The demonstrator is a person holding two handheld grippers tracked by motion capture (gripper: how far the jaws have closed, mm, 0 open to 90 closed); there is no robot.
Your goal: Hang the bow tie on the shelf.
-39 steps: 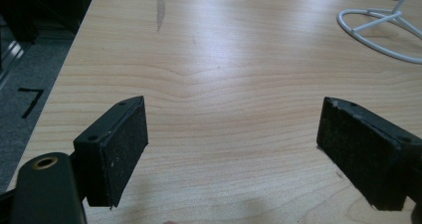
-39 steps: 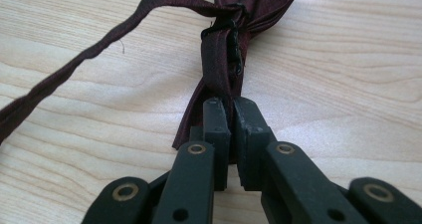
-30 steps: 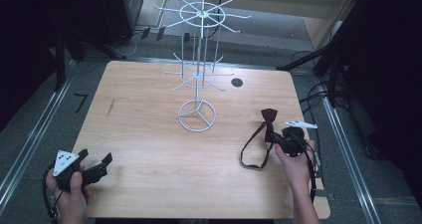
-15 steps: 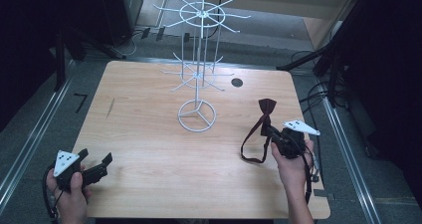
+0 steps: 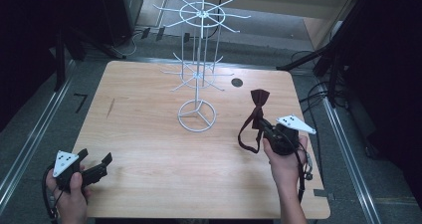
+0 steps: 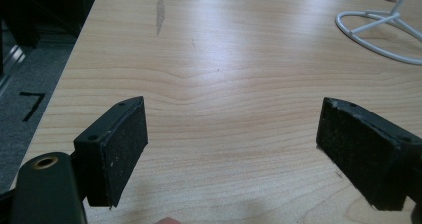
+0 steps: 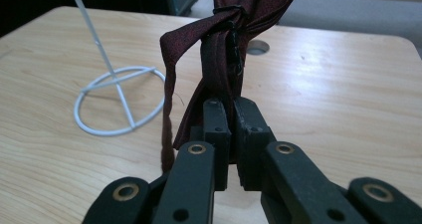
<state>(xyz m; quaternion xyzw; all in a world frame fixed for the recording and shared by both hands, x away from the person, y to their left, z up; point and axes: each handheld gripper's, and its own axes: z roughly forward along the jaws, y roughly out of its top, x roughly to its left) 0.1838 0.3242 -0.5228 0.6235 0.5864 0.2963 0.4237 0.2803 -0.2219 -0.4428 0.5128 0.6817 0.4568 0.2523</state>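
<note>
Right gripper near the table's right edge, jaws clamped on a dark red bow tie lifted off the surface with strap hanging, left gripper at near-left corner, jaws wide and empty, white wire rack standing mid-table toward the far edge

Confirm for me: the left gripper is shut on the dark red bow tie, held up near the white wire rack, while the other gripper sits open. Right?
Not quite: the right gripper is shut on the bow tie, as the right gripper view shows. The left gripper sits open near the table's corner. The white wire rack is nearby.
</note>
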